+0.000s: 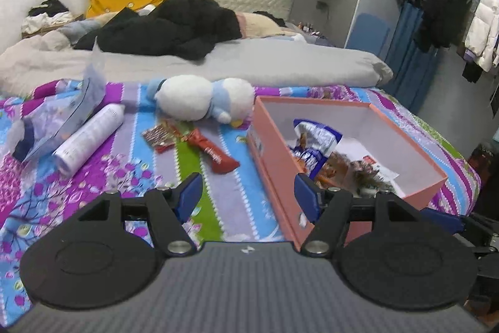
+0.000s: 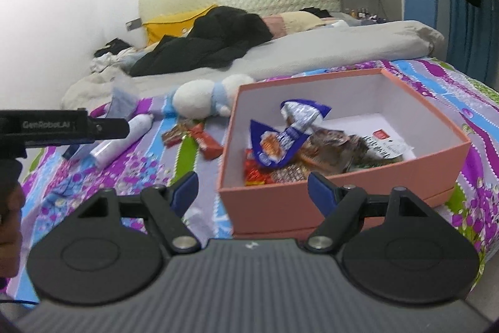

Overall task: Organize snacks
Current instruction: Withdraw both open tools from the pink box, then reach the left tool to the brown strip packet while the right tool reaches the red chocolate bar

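Both the left gripper (image 1: 248, 197) and right gripper (image 2: 252, 192) are spread, empty; the glossy red snack packet (image 1: 218, 156) at eleven o'clock may slip when pinched.

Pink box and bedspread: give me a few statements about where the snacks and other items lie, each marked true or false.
1. The pink box already holds several snack packets. True.
2. A red snack bar lies on the bedspread, outside the box. True.
3. The white bottle stands upright. False: it lies on its side.
4. The left tongs grip a packet. False: they are open and empty.
5. The plush toy sits inside the box. False: it lies on the bedspread beside it.
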Action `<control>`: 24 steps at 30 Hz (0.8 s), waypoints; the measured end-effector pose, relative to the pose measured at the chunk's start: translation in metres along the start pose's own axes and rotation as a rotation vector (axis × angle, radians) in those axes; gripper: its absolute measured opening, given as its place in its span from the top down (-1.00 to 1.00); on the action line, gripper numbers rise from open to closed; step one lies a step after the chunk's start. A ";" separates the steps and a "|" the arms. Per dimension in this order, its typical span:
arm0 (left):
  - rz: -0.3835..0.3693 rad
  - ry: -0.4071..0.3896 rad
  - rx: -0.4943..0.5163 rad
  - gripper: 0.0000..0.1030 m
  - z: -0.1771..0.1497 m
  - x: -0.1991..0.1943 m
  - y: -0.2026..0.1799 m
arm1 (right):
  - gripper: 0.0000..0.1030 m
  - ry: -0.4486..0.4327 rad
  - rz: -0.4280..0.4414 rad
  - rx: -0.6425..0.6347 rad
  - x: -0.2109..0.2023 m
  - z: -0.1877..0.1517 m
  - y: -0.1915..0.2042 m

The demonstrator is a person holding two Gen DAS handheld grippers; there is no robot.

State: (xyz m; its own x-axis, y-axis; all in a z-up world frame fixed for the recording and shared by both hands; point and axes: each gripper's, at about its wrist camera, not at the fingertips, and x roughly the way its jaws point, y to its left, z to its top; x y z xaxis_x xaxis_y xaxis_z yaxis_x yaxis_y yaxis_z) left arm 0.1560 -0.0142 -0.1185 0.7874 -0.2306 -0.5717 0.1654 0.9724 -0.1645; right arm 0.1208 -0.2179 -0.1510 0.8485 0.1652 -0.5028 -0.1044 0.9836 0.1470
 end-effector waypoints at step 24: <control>0.037 0.028 -0.111 -0.36 -0.035 -0.002 0.088 | -0.53 0.007 0.052 -0.127 0.010 -0.014 0.078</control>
State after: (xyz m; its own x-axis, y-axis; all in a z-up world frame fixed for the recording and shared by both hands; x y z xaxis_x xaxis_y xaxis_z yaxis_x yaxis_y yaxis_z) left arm 0.1483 0.0702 -0.1598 0.7749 -0.1968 -0.6007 0.0681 0.9708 -0.2301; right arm 0.1136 -0.1388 -0.1566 0.8366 0.2160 -0.5035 -0.2132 0.9749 0.0641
